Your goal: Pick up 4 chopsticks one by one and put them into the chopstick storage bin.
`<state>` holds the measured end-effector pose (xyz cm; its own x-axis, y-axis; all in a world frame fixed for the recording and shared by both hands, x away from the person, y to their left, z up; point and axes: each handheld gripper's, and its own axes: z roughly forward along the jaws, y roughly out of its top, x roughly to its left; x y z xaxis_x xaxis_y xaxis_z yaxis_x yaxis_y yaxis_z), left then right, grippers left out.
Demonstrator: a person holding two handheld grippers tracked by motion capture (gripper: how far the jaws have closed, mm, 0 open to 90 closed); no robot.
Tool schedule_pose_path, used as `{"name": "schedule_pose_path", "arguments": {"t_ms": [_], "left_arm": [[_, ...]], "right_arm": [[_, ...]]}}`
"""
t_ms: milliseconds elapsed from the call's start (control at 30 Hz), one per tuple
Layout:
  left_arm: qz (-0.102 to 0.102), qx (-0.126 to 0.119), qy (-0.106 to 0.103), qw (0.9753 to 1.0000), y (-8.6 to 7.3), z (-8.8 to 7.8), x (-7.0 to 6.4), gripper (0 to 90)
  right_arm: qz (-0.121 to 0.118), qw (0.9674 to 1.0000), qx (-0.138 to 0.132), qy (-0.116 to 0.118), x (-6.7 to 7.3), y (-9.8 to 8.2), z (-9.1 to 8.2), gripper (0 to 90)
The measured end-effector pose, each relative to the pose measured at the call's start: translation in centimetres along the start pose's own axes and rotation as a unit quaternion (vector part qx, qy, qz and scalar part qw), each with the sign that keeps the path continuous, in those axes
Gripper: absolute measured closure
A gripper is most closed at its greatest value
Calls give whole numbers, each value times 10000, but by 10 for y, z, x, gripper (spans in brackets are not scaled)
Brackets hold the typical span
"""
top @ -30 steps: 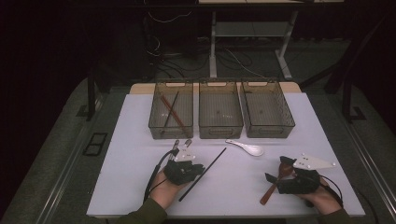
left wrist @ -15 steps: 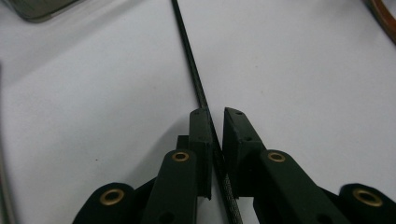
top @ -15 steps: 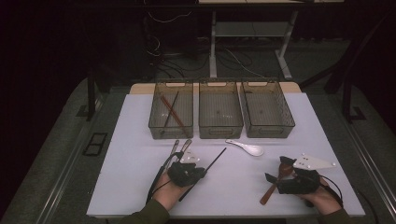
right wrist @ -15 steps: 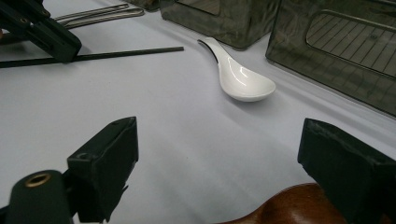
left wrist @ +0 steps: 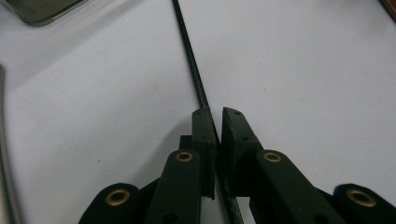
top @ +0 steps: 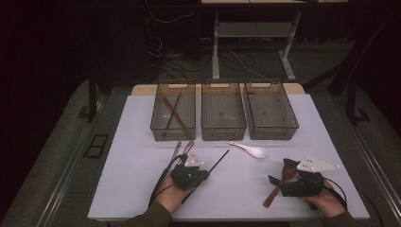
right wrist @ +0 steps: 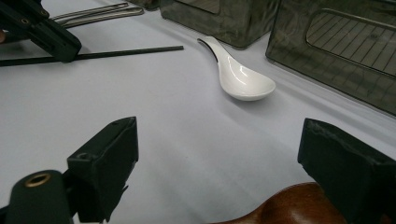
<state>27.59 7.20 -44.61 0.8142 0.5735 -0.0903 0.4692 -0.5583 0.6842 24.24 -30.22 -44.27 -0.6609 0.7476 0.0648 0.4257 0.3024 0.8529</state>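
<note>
A black chopstick lies slanted on the white table. My left gripper is shut on it near its middle. In the left gripper view the chopstick runs between the two jaws, and the gripper has just been closing on it. My right gripper rests at the front right, open, over a brown wooden spoon. The spoon's bowl sits low between the wide jaws of the right gripper, which do not touch it.
Three clear bins stand in a row at the back: the left bin holds two chopsticks, the middle bin and the right bin look bare. A white ceramic spoon and two metal utensils lie before them.
The left gripper has tipped down a little onto the chopstick since a second ago. The chopstick, the spoons and the right gripper lie as before.
</note>
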Motion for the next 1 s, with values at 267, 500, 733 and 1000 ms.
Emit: {"name": "schedule_pose_path", "arguments": {"t_ms": [267, 500, 733, 1000], "left_arm": [[56, 25, 97, 9999, 1, -1, 1, 856], [32, 0, 71, 10000, 2, -2, 1, 857], [42, -85, 13, 10000, 3, -6, 3, 857], [-4, -227, -139, 9996, 6, -14, 5, 858]], "right_arm": [[-2, 10000, -4, 6, 0, 0, 0, 119], [-6, 10000, -8, 12, 0, 0, 0, 119], [-9, 10000, -6, 7, 0, 0, 0, 119], [-27, 10000, -23, 11, 0, 0, 0, 119]]}}
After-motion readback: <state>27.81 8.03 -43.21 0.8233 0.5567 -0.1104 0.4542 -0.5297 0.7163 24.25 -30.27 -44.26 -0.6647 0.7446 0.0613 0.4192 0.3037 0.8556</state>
